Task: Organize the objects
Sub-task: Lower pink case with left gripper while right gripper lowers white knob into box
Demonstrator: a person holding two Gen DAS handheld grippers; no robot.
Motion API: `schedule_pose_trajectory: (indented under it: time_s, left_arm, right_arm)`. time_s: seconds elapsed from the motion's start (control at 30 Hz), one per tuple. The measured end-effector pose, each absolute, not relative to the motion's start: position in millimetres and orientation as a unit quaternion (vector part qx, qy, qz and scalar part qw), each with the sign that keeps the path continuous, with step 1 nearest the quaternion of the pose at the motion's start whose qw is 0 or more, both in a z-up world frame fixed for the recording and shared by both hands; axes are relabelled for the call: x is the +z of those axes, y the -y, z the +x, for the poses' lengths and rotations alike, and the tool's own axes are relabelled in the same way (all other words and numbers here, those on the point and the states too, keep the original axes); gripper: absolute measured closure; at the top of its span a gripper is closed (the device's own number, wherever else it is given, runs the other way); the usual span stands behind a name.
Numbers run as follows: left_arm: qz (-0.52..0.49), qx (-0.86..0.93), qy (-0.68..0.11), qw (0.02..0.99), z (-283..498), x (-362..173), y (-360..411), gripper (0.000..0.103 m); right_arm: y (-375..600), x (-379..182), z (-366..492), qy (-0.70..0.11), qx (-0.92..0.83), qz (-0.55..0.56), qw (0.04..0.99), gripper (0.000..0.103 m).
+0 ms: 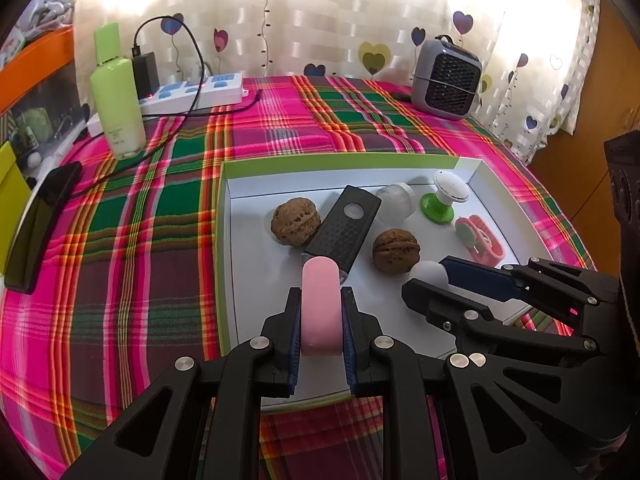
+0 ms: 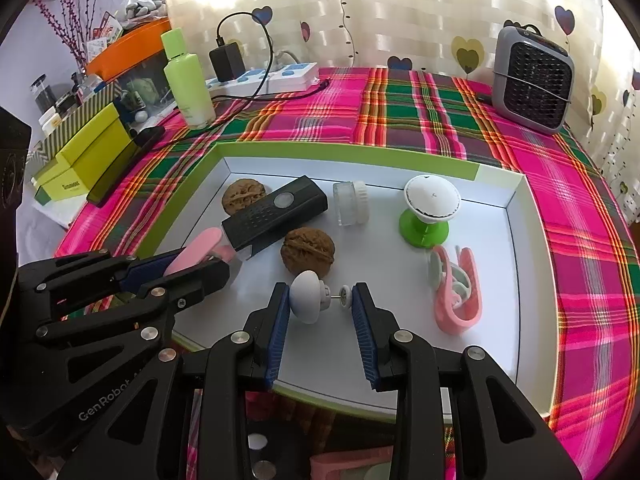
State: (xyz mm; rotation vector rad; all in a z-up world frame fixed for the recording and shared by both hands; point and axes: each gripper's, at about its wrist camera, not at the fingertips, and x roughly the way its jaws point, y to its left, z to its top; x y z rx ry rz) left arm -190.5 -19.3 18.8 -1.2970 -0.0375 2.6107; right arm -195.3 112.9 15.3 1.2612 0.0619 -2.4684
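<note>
Both tongs loaded over the tray, each gripping one small item.

We hold a pink bar (image 1: 321,312) clamped upright in the left tongs (image 1: 321,320), and a white knob (image 2: 306,297) on a pin pinched end to end in the right tongs (image 2: 320,300); both hang low over the near part of the white tray (image 2: 516,200). To set them down well, we judge we should lower each into bare floor, clear of the near walnut (image 2: 307,253) and the black remote (image 2: 276,212), before letting go; the knob looks likely to roll. The tray sits on a plaid-clothed bench (image 1: 140,220), with a green bottle (image 1: 117,96), power strip (image 1: 200,90) and small heater (image 1: 446,76) at the back by a heart-print curtain (image 1: 320,12).
</note>
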Motion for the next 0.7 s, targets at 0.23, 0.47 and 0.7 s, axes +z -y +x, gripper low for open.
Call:
schedule_pose_trajectory:
  time_s: [0.23, 0.47, 0.7]
  left_arm:
    - [-0.44, 0.891, 0.008, 0.111, -194.4, 18.5, 18.9, 0.087]
    - [-0.438, 0.893, 0.005, 0.109, -196.4, 18.3, 18.8, 0.087]
    - [-0.436, 0.894, 0.002, 0.106, -199.3, 18.3, 18.4, 0.087]
  right_arm:
    - [-110.1, 13.5, -198.3, -0.029, -0.877, 0.444, 0.18, 0.07]
    - [-110.3, 12.8, -200.6, -0.033, -0.88, 0.439, 0.177, 0.07]
    - [-109.2, 12.1, -201.7, -0.042, -0.884, 0.432, 0.174, 0.07]
